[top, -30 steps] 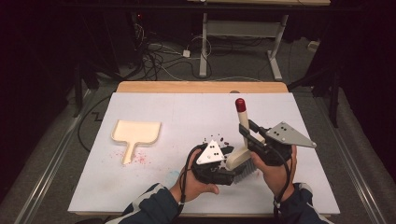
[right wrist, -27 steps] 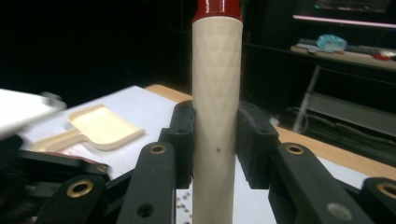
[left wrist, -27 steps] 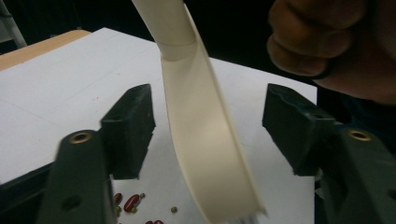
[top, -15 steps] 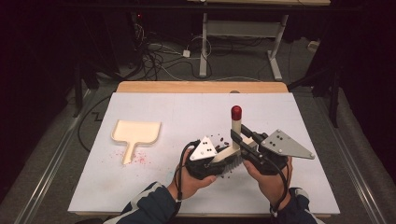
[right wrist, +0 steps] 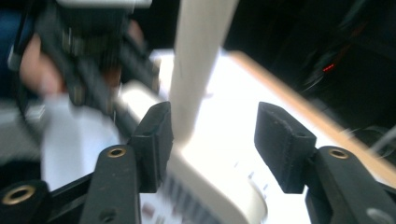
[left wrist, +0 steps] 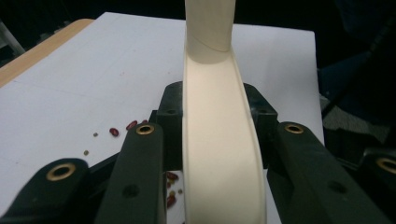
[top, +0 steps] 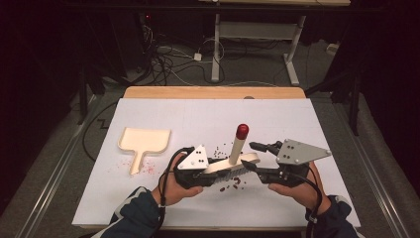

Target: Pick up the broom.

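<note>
A cream hand brush [top: 232, 162] with a red-tipped handle [top: 241, 132] hovers low over the white board. My left gripper [top: 210, 167] is shut on the brush's back; in the left gripper view the jaws of the left gripper [left wrist: 213, 100] press both sides of the cream brush back [left wrist: 219, 154]. My right gripper [top: 248, 154] stands open at the brush's right end. In the blurred right gripper view the brush handle [right wrist: 198, 60] rises between the spread jaws of the right gripper [right wrist: 217, 140], close to the left pad [right wrist: 156, 135]. Dark red beans [top: 232, 184] lie under the bristles.
A cream dustpan [top: 144, 140] lies at the left of the white board [top: 198, 114], with pinkish specks [top: 147, 169] by its handle. More beans [top: 220, 148] are scattered behind the brush. A wooden strip [top: 213, 92] borders the far edge; cables and table legs lie beyond.
Both grippers and the brush have shifted left and toward the near edge. The handle now leans less, and the right gripper's jaws stand apart at the brush's end.
</note>
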`<state>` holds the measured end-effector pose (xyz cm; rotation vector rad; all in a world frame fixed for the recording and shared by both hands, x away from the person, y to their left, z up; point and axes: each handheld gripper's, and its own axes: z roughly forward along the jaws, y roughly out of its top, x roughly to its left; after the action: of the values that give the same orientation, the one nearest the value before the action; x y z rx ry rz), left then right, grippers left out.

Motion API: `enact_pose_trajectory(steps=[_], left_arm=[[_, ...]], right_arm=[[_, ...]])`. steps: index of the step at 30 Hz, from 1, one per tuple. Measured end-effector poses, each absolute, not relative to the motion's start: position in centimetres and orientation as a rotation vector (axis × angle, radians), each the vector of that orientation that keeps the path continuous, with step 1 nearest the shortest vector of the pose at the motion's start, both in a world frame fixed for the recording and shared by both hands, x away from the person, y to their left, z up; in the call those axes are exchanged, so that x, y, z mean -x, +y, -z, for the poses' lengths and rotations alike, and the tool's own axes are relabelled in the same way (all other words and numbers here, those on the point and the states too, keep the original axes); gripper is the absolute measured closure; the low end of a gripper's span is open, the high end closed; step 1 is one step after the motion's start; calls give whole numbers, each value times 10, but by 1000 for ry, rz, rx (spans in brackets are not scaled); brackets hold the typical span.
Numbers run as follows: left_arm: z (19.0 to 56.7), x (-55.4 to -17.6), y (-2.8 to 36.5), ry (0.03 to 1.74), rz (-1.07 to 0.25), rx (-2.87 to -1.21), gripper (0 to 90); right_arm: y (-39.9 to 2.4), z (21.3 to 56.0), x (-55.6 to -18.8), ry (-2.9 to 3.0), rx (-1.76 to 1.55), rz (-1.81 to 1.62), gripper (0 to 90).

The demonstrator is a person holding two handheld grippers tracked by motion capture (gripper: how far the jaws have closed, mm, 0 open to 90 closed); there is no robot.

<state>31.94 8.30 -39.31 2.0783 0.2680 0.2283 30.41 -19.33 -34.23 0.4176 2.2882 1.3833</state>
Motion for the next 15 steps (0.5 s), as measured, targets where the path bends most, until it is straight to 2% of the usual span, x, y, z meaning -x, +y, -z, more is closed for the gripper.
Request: enact_pose_trajectory(steps=[5, 9, 12, 14, 15], left_arm=[[397, -314, 88, 195, -181, -2122, 656], [400, -307, 84, 107, -124, -2160, 655], [401, -305, 83, 78, -107, -2163, 655], [402, -305, 83, 78, -99, -2165, 654], [402, -306, 83, 79, -93, -2161, 654]], right_arm=[[-186, 362, -312, 2455, -320, -1325, 380], [-175, 378, -314, 2615, -210, -1266, 373], [-168, 389, -315, 2687, -140, -1267, 452], [-164, 395, -316, 2733, -104, -1286, 560], [-164, 395, -316, 2733, -104, -1286, 560]])
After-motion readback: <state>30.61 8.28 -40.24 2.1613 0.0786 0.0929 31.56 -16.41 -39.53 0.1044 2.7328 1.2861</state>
